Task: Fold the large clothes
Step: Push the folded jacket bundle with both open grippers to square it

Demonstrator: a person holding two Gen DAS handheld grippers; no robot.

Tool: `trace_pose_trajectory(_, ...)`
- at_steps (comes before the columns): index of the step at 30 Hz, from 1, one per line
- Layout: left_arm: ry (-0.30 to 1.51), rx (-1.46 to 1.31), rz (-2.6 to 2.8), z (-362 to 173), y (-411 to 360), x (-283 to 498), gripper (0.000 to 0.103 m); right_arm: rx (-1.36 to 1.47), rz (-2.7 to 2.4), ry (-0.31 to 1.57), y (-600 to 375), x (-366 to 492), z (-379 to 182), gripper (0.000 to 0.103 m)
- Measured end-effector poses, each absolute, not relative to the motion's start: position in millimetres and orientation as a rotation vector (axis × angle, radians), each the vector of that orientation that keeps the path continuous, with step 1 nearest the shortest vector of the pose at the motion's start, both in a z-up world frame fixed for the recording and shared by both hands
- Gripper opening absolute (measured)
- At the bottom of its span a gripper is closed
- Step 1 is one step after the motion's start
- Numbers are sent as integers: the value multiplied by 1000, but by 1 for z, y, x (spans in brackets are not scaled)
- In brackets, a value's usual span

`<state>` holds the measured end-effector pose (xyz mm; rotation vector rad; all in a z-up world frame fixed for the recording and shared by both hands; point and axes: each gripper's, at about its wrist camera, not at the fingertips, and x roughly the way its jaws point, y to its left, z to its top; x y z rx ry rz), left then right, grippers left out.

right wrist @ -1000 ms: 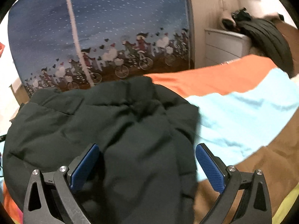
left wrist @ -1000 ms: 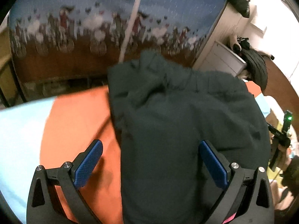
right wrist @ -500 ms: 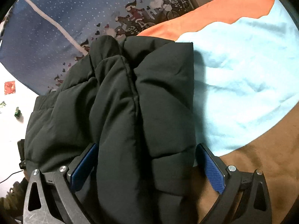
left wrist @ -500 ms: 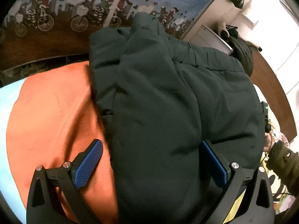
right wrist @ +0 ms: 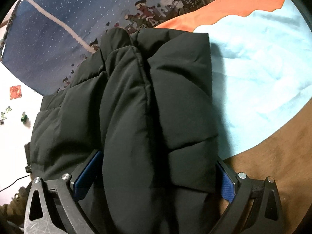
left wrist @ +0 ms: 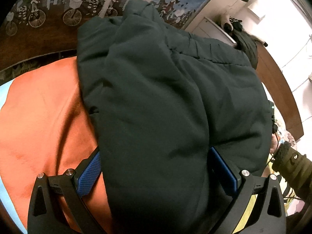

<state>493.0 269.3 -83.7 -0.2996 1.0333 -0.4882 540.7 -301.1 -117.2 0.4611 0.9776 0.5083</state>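
- In the left wrist view, a thick fold of the dark padded jacket (left wrist: 161, 97) is seen between the two blue-padded fingers (left wrist: 89, 173) of the left tool (left wrist: 156, 172); both pads are pressed against the bulky cloth, so the tool is clamped on the jacket though the fingers stand wide apart.
- In the right wrist view, the same jacket (right wrist: 140, 107) is bunched between the fingers (right wrist: 87, 173) of the right tool (right wrist: 158, 175); the blue pads are half buried on either side, and this tool too is clamped on the jacket.
- The jacket is spread away from both tools toward the far side, with quilted seams and a rounded sleeve-like roll running along its middle.
- The jacket is laid over a bed cover (left wrist: 39, 117) of orange, light blue (right wrist: 263, 68) and brown patches; orange lies to its left in the left view, light blue and brown to its right in the right view.
- Both tools are held low and close to the cover, pointed forward along the jacket's length.
- At the right edge of the left view, a hand in an olive sleeve (left wrist: 290, 165) with a dark fleecy cuff is seen.
- Beyond the bed, a blue patterned cloth (right wrist: 68, 19) with cyclists, hearts and white dots is hung.
- No readable writing or brand can be made out.
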Motion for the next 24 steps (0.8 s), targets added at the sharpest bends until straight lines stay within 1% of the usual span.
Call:
trace_pose_trajectory(11,1011,-277,-473,-89,262,482,102,425,470,939,-302,533,-119,103)
trace_pose_trajectory(21,1050,-299,-437,-84,253,486,101,460,375,1017,-305,524,-114,103)
trace_pose_trajectory(22,1054,-301,-431,-83,253,486,101,465,366,1019,-303,524,-113,100)
trace_pose_trajectory(23,1056,-306,-421,-82,253,486,99,470,357,1018,-302,523,-111,98)
trace_pose_trajectory(24,1058,-313,-413,-81,253,486,93,473,355,1015,-301,522,-110,92)
